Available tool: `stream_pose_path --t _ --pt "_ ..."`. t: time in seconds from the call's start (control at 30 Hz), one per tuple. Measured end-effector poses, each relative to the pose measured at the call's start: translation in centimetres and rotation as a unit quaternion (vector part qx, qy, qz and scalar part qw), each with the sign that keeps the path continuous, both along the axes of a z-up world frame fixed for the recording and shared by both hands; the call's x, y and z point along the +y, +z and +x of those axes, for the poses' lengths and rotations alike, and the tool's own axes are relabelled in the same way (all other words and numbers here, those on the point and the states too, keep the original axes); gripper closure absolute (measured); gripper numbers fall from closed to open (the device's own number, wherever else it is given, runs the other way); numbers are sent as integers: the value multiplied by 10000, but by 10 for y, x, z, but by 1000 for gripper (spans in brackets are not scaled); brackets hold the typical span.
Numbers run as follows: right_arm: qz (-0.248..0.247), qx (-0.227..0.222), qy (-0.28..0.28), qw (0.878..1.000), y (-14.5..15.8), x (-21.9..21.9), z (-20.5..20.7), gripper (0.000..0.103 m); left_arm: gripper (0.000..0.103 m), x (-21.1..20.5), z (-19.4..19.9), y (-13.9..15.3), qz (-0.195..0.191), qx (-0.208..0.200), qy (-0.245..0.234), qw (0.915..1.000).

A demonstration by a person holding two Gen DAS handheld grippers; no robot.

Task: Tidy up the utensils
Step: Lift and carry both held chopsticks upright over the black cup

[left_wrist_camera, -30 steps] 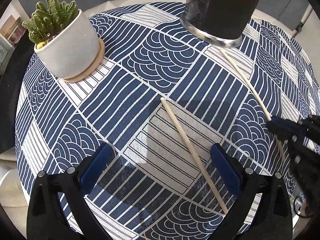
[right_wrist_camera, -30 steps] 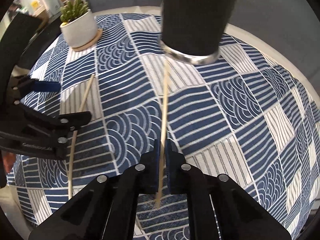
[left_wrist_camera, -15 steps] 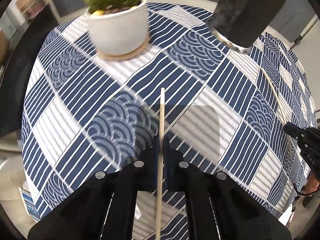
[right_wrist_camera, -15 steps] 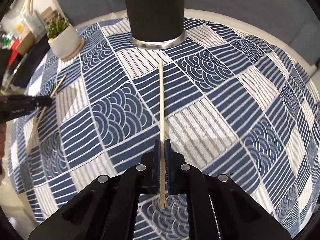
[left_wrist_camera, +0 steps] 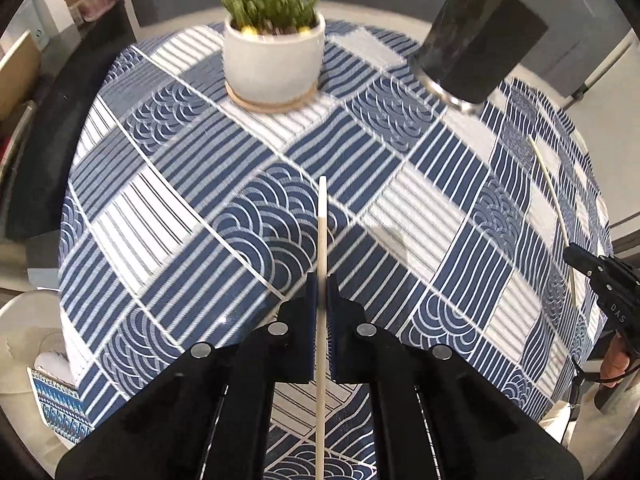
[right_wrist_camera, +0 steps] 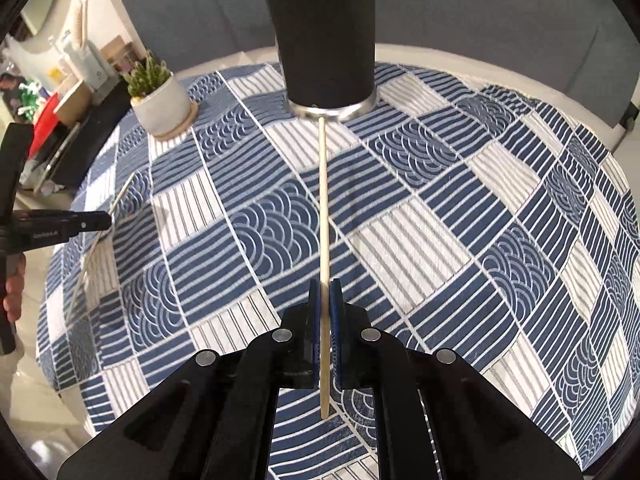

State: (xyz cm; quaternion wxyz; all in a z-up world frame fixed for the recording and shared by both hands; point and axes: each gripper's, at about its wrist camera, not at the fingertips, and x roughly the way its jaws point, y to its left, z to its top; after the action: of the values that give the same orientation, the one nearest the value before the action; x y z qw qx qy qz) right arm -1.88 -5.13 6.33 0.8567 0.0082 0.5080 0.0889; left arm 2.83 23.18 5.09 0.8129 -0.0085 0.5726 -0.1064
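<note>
My left gripper (left_wrist_camera: 321,280) is shut on a pale wooden chopstick (left_wrist_camera: 322,220), which sticks out ahead of the pads above the patterned tablecloth (left_wrist_camera: 180,200). My right gripper (right_wrist_camera: 325,284) is shut on a second chopstick (right_wrist_camera: 324,200), whose far tip points at the base of the black utensil holder (right_wrist_camera: 326,40). Several chopsticks stand in that holder. In the left wrist view the holder (left_wrist_camera: 480,52) sits at the far right, and the right gripper (left_wrist_camera: 572,254) shows at the right edge with its chopstick (left_wrist_camera: 552,196). In the right wrist view the left gripper (right_wrist_camera: 104,222) shows at the left edge.
A cactus in a white pot (left_wrist_camera: 274,64) on a wooden coaster stands at the far side of the round table, left of the holder; it also shows in the right wrist view (right_wrist_camera: 162,104). Shelves and clutter lie beyond the table's left edge.
My left gripper closed on the chopstick that lay on the cloth and lifted it. Both grippers rose with their chopsticks, and the holder's rim came into the right wrist view.
</note>
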Motion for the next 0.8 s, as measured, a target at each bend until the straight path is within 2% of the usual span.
stream_pose_path --t 0.37,0.53,0.8 --pt "96 -536 340 9979 70 -24 21 98 98 -8 9 63 -222 -421 261 9985" --pt "88 -840 718 9938 106 -40 33 98 98 -32 12 91 -350 -688 498 9958" --pt "483 -1391 1196 9818 151 -78 52 98 98 -79 13 134 -427 -1178 813 9888"
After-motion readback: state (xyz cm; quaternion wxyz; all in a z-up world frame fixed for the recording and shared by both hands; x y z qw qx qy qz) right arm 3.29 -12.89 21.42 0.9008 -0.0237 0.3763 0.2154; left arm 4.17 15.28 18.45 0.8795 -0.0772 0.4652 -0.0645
